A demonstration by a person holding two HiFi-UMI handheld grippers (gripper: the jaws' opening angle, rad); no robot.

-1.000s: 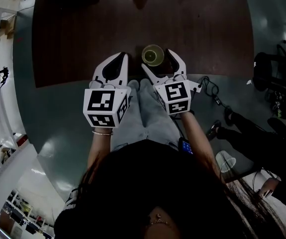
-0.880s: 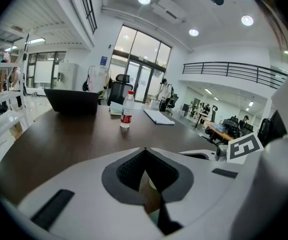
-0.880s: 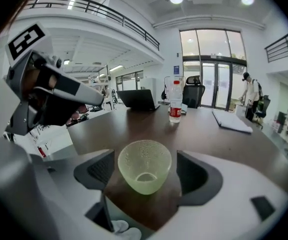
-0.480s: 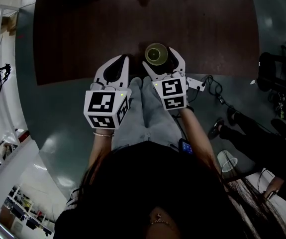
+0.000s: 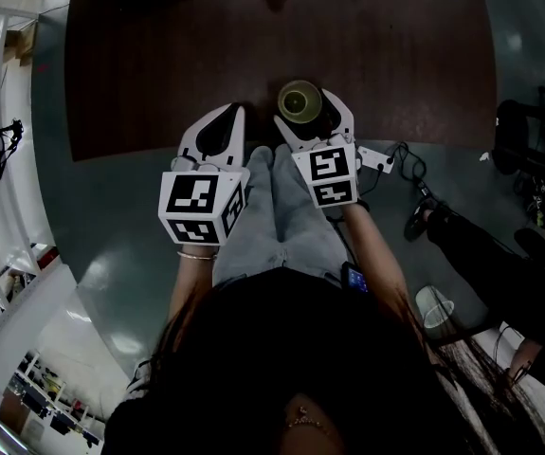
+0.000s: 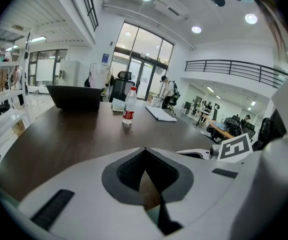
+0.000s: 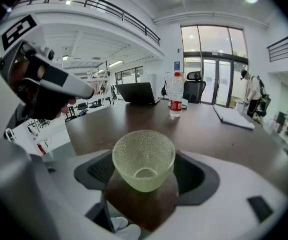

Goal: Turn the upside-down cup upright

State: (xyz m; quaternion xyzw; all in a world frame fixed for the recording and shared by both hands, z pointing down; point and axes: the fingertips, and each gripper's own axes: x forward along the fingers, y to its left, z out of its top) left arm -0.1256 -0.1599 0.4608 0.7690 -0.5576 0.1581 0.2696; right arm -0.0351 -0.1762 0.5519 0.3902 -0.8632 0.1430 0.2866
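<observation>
**A:** Where is the cup sitting right now?

**B:** The green glass cup (image 7: 144, 159) is standing mouth-up at the near edge of the dark wooden bench (image 5: 158, 64). It is sitting between the fingers (image 7: 224, 184) of the right gripper (image 5: 304, 112), with its pebbled wall and round base showing from above.

**A:** Are those fingers gripping it?

**B:** They are clamping it. The rim is meeting the dark pads (image 7: 97, 169) on either side, and bench wood is showing beneath. I am not managing to tell whether the base is resting on the wood.

**A:** And the other side?

**B:** The left gripper (image 6: 144, 150) is hovering just beside the right one, at the same bench edge. Its fingers (image 6: 83, 184) are pressing together with nothing between them.

**A:** Is anything else lying on the bench?

**B:** Further back, a water bottle (image 6: 128, 105) with a red label is standing upright. A dark laptop (image 6: 76, 96) is sitting open to its left, and a notebook (image 6: 160, 113) is lying flat to its right. All three are sitting well apart from the cup.
</observation>
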